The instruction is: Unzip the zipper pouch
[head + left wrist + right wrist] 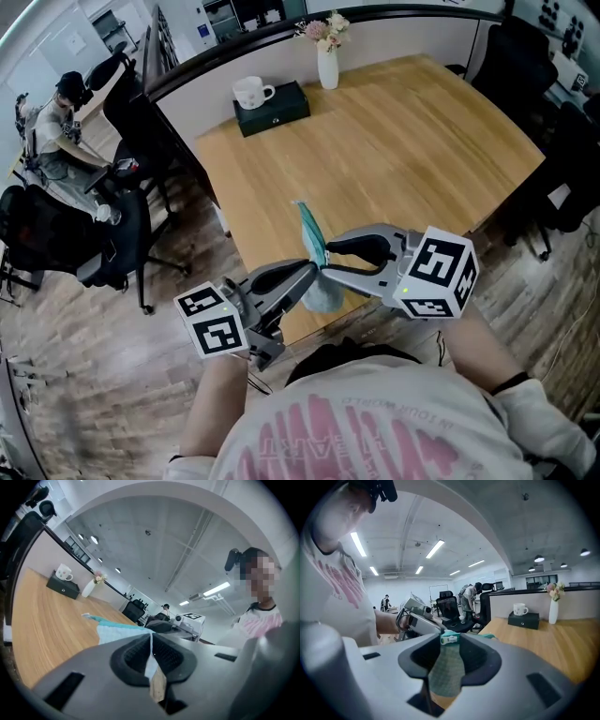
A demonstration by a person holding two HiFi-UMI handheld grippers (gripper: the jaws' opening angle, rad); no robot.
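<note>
Pouch (314,251) hangs in the air at the lower centre of the head view, above the near edge of the table (375,141), its long axis and teal zipper line running up the frame, away from the person. Left gripper (310,271) points in from the lower left, fingers clenched on the pouch's near end; the right gripper (328,260) points in from the right, fingers released and standing apart round the cloth. In the right gripper view the zipper pull (449,638) sits just past those fingers, so that hand seems the nearer to it.
</note>
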